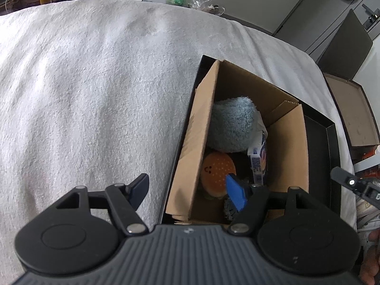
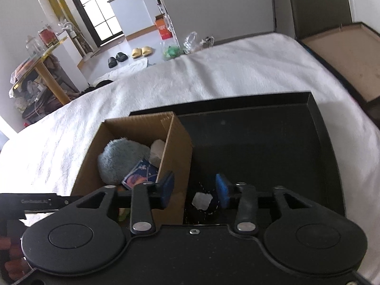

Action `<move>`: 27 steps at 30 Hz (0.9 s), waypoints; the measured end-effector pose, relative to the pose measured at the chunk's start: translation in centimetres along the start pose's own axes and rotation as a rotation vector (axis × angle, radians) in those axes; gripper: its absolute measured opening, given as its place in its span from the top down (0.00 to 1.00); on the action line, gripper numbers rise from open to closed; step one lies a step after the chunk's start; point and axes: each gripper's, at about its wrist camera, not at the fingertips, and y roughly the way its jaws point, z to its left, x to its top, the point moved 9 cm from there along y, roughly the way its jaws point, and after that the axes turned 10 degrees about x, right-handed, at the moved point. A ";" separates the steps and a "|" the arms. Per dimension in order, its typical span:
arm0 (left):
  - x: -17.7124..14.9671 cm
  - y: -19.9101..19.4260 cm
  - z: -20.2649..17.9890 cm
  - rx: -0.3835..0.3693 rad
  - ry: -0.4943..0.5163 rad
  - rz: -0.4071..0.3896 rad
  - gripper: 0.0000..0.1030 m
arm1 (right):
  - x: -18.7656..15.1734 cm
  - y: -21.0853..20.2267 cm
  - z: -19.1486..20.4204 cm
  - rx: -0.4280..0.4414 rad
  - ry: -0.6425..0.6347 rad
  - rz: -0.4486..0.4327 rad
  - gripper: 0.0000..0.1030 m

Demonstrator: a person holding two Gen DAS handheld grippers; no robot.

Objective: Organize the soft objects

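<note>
An open cardboard box [image 1: 292, 142] stands at the left end of a shallow black tray [image 1: 331, 140] on a bed. Inside it lie a blue-grey plush [image 1: 230, 123], a burger plush [image 1: 216, 173], a blue and white packet [image 1: 258, 163] and a dark knitted piece [image 1: 229, 210]. My left gripper [image 1: 187, 190] is open and straddles the box's left wall, one finger outside and one inside. In the right wrist view my right gripper [image 2: 194, 188] is open, low over the tray [image 2: 261, 142] beside the box [image 2: 177, 147]. A dark soft item with a white tag [image 2: 201, 200] lies just below, between its fingers.
A white fleecy blanket [image 1: 95, 95] covers the bed around the tray. A flat brown box lid [image 2: 344, 59] lies off the bed's right side. Plastic bags [image 2: 180, 45] sit at the far edge. Slippers [image 2: 141, 52] and a cluttered side table [image 2: 42, 54] are on the floor beyond.
</note>
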 end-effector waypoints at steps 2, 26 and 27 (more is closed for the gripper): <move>0.0 0.1 -0.1 0.003 0.003 -0.001 0.32 | -0.4 0.6 -0.3 0.007 0.013 0.012 0.60; 1.1 1.0 -0.8 0.054 0.028 -0.002 0.33 | -3.6 7.4 -4.4 0.041 0.028 0.141 0.58; 1.1 1.1 -0.8 0.057 0.027 -0.002 0.33 | -3.7 7.6 -4.3 0.048 0.021 0.144 0.56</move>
